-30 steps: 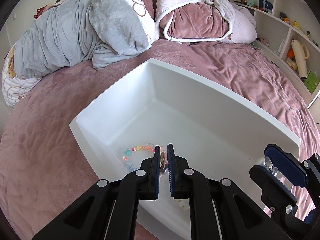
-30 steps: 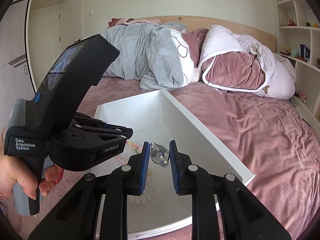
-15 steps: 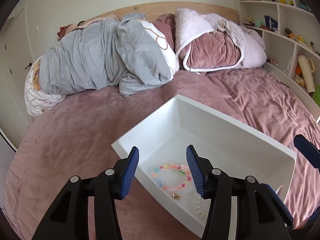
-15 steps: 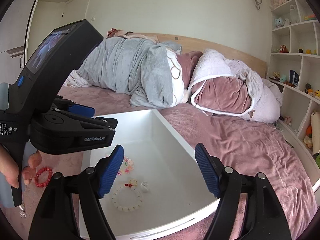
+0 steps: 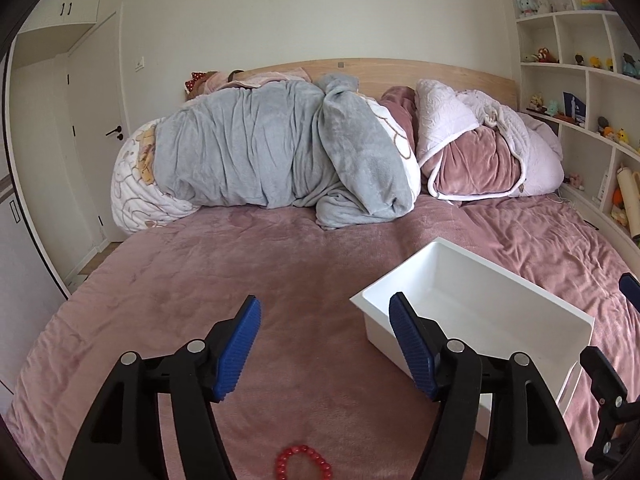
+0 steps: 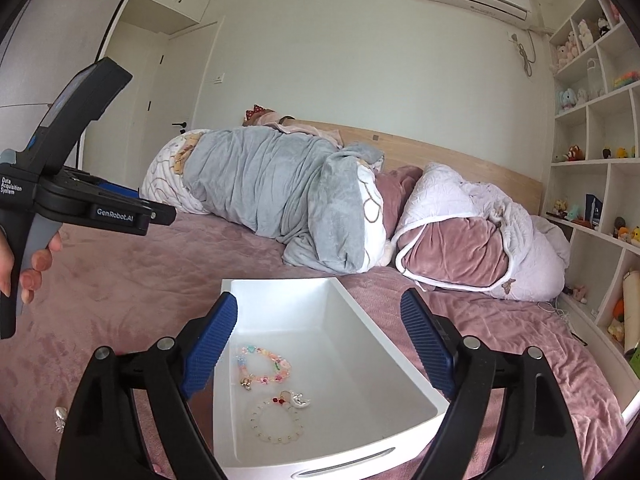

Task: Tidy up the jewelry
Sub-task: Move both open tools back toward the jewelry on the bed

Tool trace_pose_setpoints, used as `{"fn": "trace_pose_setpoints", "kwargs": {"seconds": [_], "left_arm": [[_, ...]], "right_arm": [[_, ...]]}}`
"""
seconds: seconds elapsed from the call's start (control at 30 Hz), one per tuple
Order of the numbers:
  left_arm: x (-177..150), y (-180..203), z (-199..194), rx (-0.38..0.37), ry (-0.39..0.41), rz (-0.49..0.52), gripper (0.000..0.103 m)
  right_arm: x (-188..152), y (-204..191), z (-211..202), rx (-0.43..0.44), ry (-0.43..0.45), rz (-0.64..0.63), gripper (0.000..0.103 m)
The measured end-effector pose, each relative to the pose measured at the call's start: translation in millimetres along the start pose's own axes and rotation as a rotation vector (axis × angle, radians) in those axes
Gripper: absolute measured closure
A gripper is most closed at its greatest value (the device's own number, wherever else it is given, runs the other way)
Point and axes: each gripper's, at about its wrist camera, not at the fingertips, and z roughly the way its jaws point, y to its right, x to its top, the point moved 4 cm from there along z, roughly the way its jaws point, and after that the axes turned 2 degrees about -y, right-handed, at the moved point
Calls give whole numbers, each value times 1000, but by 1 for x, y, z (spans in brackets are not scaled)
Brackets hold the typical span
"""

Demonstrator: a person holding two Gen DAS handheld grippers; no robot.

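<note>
My left tool (image 5: 324,344) hung spread above a red bead bracelet (image 5: 303,461); my right tool (image 6: 318,344), spread too, overlooked the white tray (image 6: 360,316) of bracelets.

Your left wrist camera looks forward between the spread left tongs (image 5: 324,344), low over the bed (image 5: 248,280) and facing the headboard (image 5: 400,68), with the white bin (image 5: 476,308) off to its right. Your right wrist camera sits higher and nearer the bin (image 6: 384,356), peering down into it between the right tongs (image 6: 320,340), angled slightly left toward the door (image 6: 160,120). Both views share the bin, the piled bedding (image 5: 280,152) and the wall shelves (image 6: 592,168); the right view also catches the left tongs (image 6: 132,208) from the side.
</note>
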Motion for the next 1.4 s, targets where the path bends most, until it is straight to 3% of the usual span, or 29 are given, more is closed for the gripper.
{"fn": "trace_pose_setpoints", "kwargs": {"seconds": [0.23,0.4,0.63,0.87,1.17,1.4], "left_arm": [[-38,-63,-40,25,22,-127,25],[-67,-94,-62,72,36,-130,22],[-99,-112,-84,105,47,-108,17],[-129,-110,-95,111,51,-86,14],[-197,-108,-78,69,-31,-159,12],[-237,-102,-45,-47,-195,-151,12]], "right_arm": [[0,-32,-14,51,4,-76,19],[-3,-50,-19,96,-8,-107,19],[-9,-74,-25,184,-32,-152,19],[-19,-102,-30,238,-48,-277,19],[-46,-129,-28,393,-172,-385,19],[-75,-131,-16,422,-315,-418,19]]}}
